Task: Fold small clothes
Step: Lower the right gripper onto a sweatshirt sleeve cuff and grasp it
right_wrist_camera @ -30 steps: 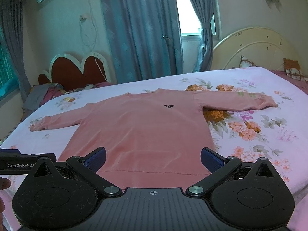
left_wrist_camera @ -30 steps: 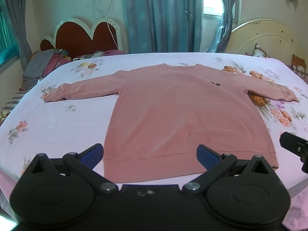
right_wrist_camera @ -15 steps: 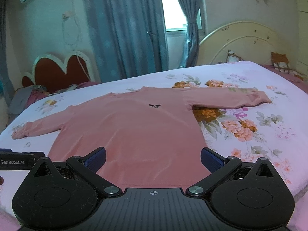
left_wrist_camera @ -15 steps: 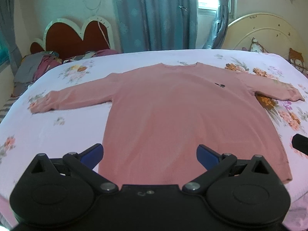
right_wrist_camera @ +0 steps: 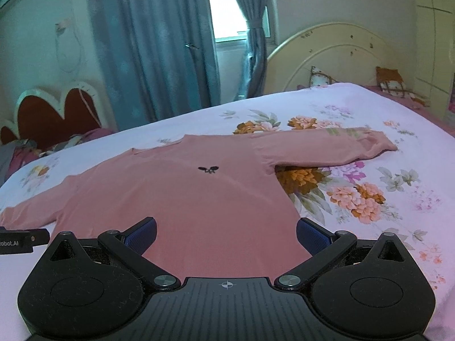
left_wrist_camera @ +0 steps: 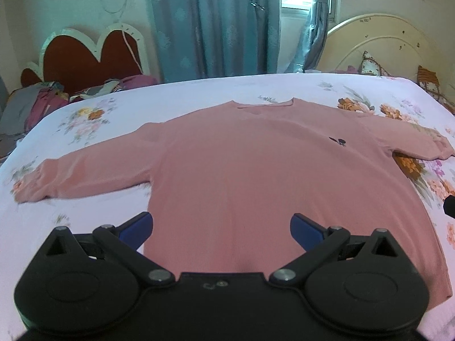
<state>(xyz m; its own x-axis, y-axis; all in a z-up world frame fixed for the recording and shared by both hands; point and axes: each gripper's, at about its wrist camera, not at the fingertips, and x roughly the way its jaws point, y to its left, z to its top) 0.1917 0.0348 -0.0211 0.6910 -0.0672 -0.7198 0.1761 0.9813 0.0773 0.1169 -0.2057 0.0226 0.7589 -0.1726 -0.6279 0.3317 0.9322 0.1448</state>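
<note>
A pink long-sleeved sweater [left_wrist_camera: 256, 176] lies flat on the bed, front up, both sleeves spread out; it also shows in the right wrist view [right_wrist_camera: 184, 199]. A small dark emblem [right_wrist_camera: 208, 169] marks its chest. My left gripper [left_wrist_camera: 221, 227] is open and empty, hovering over the lower left part of the body. My right gripper [right_wrist_camera: 226, 234] is open and empty over the lower right part. The sweater's hem is hidden behind the gripper bodies. The left sleeve [left_wrist_camera: 79, 176] reaches left, the right sleeve [right_wrist_camera: 327, 150] reaches right.
The bed has a white floral sheet [right_wrist_camera: 384, 199]. A cream headboard [right_wrist_camera: 335, 56] with cushions stands at the right, a red heart-shaped headboard [left_wrist_camera: 91, 54] and a pile of clothes [left_wrist_camera: 34, 108] at the far left. Blue curtains [left_wrist_camera: 213, 22] hang behind.
Both grippers have moved forward over the sweater, away from its hem and toward its middle. Both stayed open. The sweater has not moved.
</note>
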